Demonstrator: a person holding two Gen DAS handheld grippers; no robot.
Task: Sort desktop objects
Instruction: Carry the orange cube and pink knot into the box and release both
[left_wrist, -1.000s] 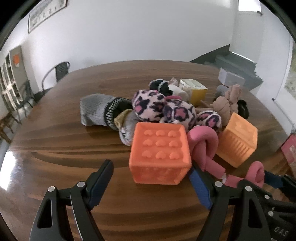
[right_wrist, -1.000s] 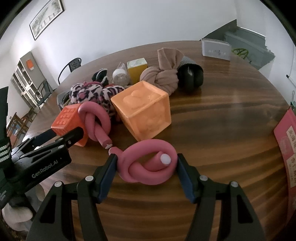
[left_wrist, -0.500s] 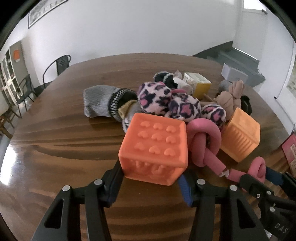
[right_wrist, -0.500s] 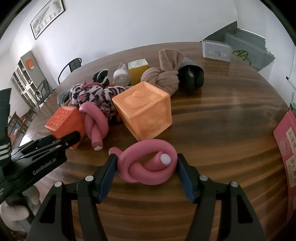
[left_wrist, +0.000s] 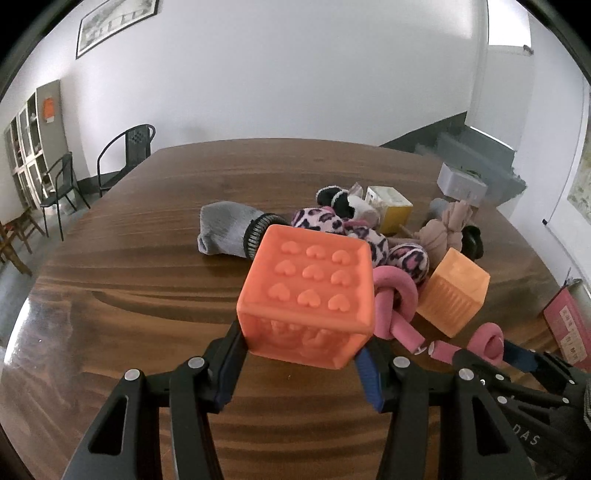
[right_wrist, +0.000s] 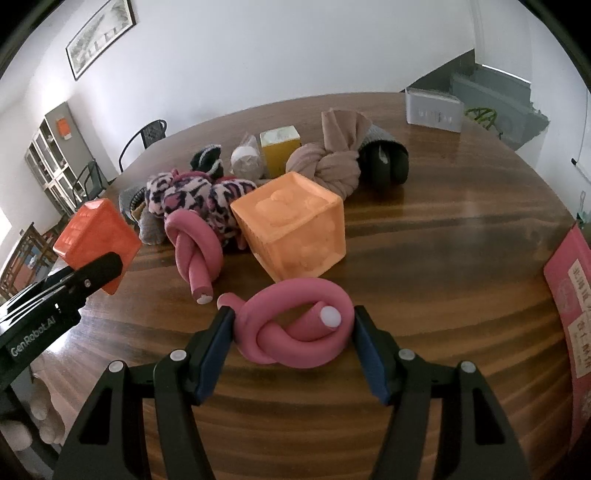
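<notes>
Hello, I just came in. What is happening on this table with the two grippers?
A person is sorting a pile of toys and socks on a wooden table, with a gripper in each hand. The left gripper is shut on a dark orange cube and holds it lifted above the table. The right gripper has its fingers against both sides of a knotted pink foam tube, which seems to lie on the table. A lighter orange cube waits in the pile.

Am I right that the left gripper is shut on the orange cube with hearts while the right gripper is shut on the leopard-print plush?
Not quite. The left gripper is shut on the orange cube with hearts, but the right gripper is shut on a knotted pink foam rod, not the leopard-print plush, which lies untouched behind. The right wrist view shows it.
</notes>
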